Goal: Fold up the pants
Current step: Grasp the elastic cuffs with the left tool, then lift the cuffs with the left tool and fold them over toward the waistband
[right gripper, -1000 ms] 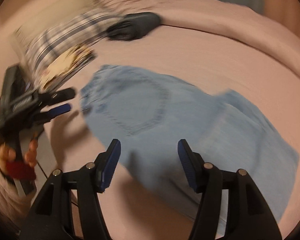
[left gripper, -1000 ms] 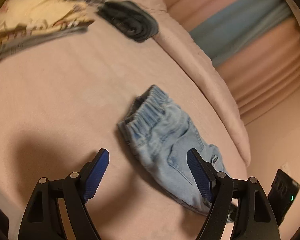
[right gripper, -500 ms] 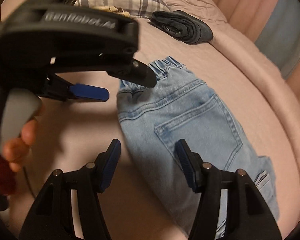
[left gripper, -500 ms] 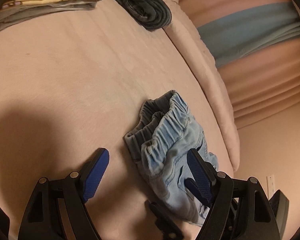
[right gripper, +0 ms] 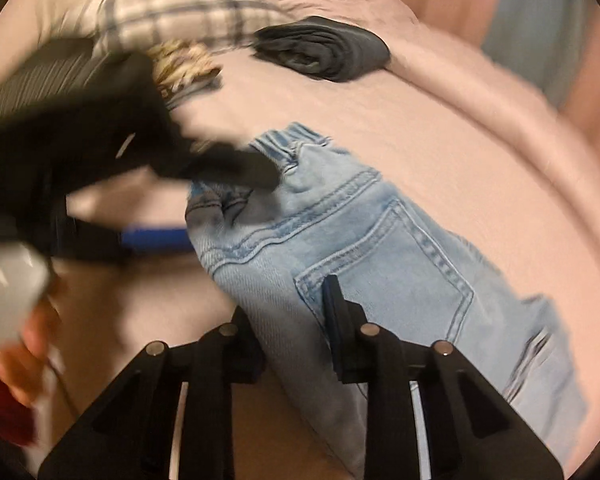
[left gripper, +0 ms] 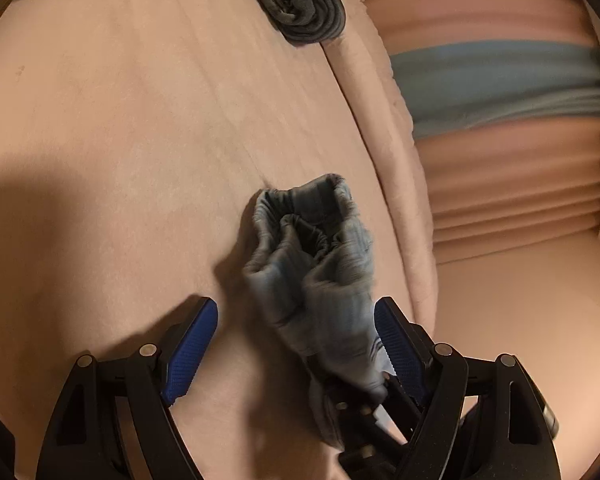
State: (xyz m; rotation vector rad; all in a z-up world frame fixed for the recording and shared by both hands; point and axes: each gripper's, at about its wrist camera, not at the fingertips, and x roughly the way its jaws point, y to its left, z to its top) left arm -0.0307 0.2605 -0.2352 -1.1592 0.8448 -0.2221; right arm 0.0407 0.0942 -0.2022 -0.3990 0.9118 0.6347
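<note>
While the light-blue denim pants lie on the pink bedcover, back pocket up and elastic waistband pointing toward the pillows, both tools are closing in on the waist end, so the step in hand looks like taking hold of the garment before the first fold is made. The right gripper has its jaws drawn in over the side edge of the seat, just below the pocket, with a ridge of denim rising between them; it seems to be pinching that cloth, though the fingertips are partly hidden by the fabric and I would not swear the grip is firm. The left gripper stands wide apart, its blue pads either side of the bunched waistband and holding nothing; in the right wrist view it shows as a blurred black shape with one finger over the waistband and the other low beside the edge, so it is plainly in motion. Nothing is folded yet: the pants are rumpled at the waist and the legs trail off toward the near edge of the bed. The next move calls for the left gripper to clamp the waistband corner, then for both to lift together and draw the cloth taut so one leg can be laid flat over the other. A rolled dark garment lies well apart near the plaid pillow, out of the way
</note>
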